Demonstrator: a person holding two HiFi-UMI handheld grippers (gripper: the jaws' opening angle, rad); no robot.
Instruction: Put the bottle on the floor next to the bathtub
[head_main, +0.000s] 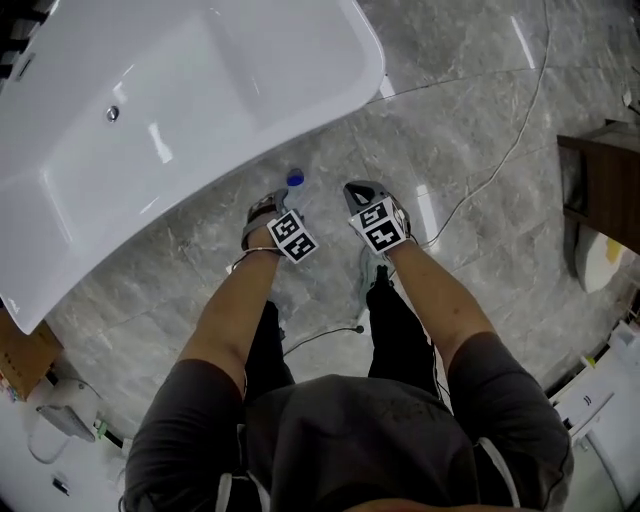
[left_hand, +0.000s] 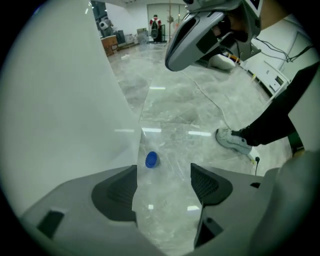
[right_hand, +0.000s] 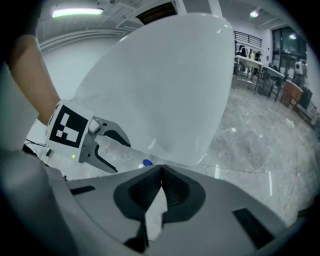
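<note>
1. Both grippers hang over the grey floor (head_main: 470, 130), pointing down, beside the white bathtub (head_main: 200, 90).
2. The bottle (head_main: 295, 179) is on the floor just beside the tub's outer wall. Its blue cap is easy to see, but its clear body is hard to make out.
3. The cap faces up at both the head camera and the left gripper's camera, so I judge that the bottle stands upright, with its long axis vertical.
4. The left gripper (left_hand: 163, 182) has its fingers (left_hand: 117, 192) wide apart. Only floor shows between them, and nothing is pressed.
5. The right gripper (right_hand: 161, 172) has its fingers (right_hand: 145, 192) together, with nothing between them.
6. From the left fingers the bottle lies below and slightly to the far left, toward the tub wall. In the head view its cap sits just past the left gripper's tips.
7. The left gripper is the nearer of the 2. The right gripper is a little farther off, to the right of the bottle.
8. With the bottle free on the floor by the tub, the task looks done. I judge that only drawing both hands clear remains, and any re-grasp would be a straight drop by the left hand.
</note>
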